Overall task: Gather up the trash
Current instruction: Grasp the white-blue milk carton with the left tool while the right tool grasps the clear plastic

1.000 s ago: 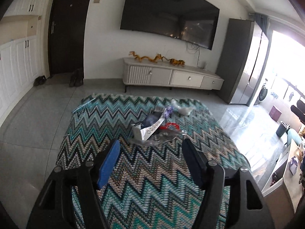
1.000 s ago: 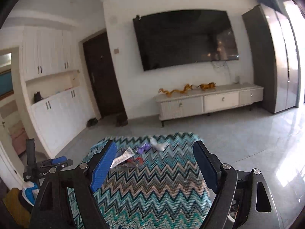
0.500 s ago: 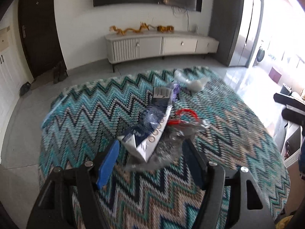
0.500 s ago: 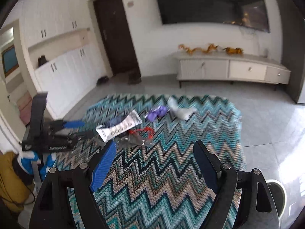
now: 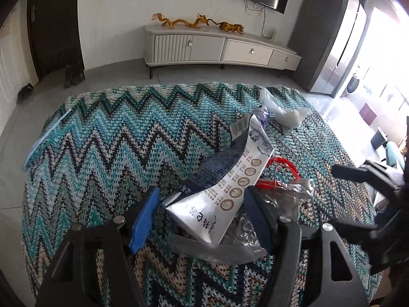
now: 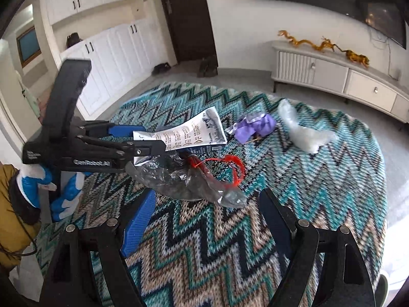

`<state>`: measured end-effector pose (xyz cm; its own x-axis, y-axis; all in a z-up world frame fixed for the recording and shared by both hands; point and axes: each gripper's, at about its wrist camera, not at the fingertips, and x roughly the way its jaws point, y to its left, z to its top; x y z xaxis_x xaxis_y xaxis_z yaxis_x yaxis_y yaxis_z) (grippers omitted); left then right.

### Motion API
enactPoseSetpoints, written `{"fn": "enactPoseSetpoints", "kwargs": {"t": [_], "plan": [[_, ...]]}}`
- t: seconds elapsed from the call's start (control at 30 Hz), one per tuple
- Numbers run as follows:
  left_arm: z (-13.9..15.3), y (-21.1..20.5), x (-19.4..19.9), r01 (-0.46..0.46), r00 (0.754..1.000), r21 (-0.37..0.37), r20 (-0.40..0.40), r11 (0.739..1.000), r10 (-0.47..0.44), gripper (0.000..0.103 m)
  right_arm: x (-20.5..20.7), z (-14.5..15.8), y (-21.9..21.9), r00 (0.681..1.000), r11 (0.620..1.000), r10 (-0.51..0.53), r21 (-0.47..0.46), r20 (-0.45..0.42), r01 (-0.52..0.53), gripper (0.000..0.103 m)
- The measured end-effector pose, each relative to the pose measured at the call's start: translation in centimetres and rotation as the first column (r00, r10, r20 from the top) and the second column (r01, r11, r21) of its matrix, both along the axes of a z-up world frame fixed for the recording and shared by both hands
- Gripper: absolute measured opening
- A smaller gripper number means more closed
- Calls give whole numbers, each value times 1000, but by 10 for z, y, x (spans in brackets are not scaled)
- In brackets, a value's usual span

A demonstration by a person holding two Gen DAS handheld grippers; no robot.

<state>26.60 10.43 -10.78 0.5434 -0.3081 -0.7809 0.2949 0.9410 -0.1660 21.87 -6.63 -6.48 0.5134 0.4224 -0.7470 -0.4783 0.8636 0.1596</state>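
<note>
Right wrist: purple wrapper (image 6: 255, 127) clear; left hand-held gripper (image 6: 147, 142) agape astride pouch (image 6: 189, 134); right hand-held gripper (image 6: 205, 227) agape, empty.

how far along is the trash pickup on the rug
Nothing looks collected yet. On the zigzag rug lie the silver snack wrapper, clear plastic bag, red ring, purple wrapper and white plastic wad. The left claw straddles the silver wrapper, open. The right claw is open, empty.
</note>
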Motion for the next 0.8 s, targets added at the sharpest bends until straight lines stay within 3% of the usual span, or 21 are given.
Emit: {"fn": "enactPoseSetpoints", "kwargs": {"t": [0.23,0.37,0.43,0.57,0.67,0.8], "plan": [[-4,7,17,26,999,-61,-36,998,-28,67,18,-17,9,999,1000,23,-2,-26,-23,82],[-8,2,14,54,998,-49,-36,997,-56,70,26,-22,11,999,999,44,-17,-20,-44,82],[-15,-2,12,75,995,-42,-65,996,-78,70,29,-25,13,997,997,69,-14,-32,-70,75],[-27,-13,9,95,992,2,-85,996,-94,69,34,-38,18,992,994,105,-18,-75,-107,41],[-23,-13,12,88,992,-43,-86,995,-91,69,30,-40,13,990,993,118,-1,-73,-118,13],[-13,-14,16,71,995,-69,-72,995,-76,68,19,-39,3,990,993,118,-4,-71,-119,12]]}}
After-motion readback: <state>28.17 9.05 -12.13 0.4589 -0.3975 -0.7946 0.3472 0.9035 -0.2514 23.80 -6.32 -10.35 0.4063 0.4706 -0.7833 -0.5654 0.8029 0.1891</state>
